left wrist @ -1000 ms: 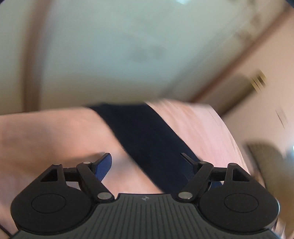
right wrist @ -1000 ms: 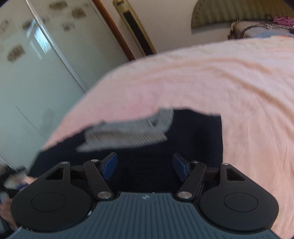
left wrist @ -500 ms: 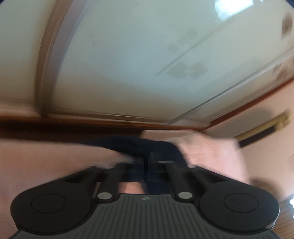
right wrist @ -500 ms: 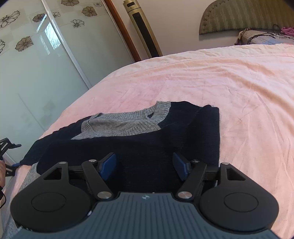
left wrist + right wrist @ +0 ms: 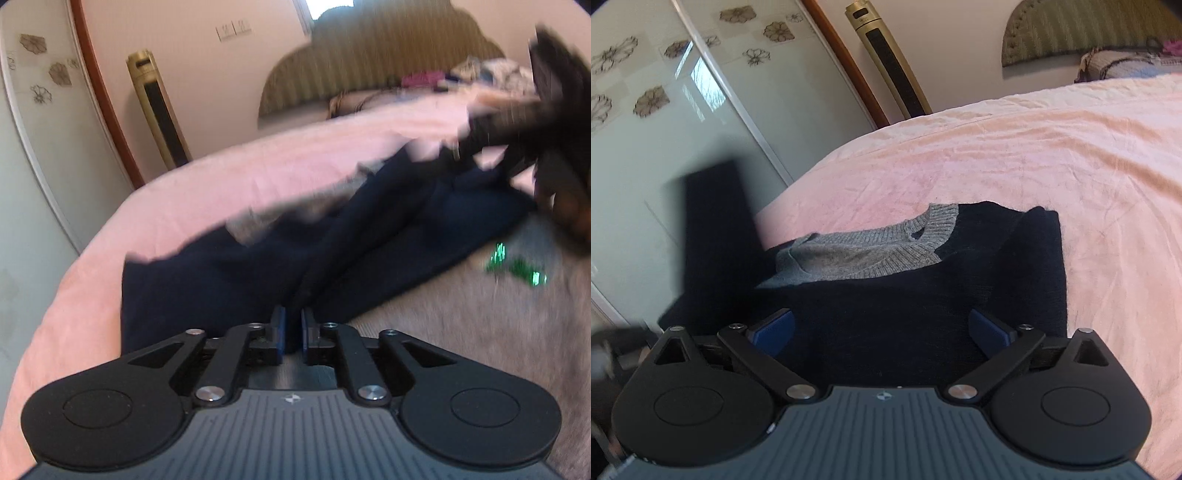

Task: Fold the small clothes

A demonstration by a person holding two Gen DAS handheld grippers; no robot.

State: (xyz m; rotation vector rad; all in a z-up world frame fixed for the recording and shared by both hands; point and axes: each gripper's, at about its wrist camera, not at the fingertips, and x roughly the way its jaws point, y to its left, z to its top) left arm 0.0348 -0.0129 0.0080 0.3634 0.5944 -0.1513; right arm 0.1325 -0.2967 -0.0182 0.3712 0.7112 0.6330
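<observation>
Right gripper [image 5: 882,330] over navy sweater [image 5: 886,314], jaws wide apart and just been opening, nothing pinched between blue pads [image 5: 774,326]; sweater lies on pink bedspread [image 5: 1052,147], grey collar [image 5: 864,254] facing up; one dark sleeve [image 5: 716,236] raised at left, blurred.

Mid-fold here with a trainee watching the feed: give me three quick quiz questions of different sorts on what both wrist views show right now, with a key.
1. True or false: the left claw is pinched shut on the dark blue sweater.
2. What colour is the sweater's collar? A) grey B) green C) white
3. Fill in: the right claw hangs over the sweater with its jaws ____.

Key:
1. True; a fold of the dark knit runs up from between its blue pads.
2. A.
3. Open; they have just been opening, and nothing is pinched between them. The sweater lies on the pink blanket.
</observation>
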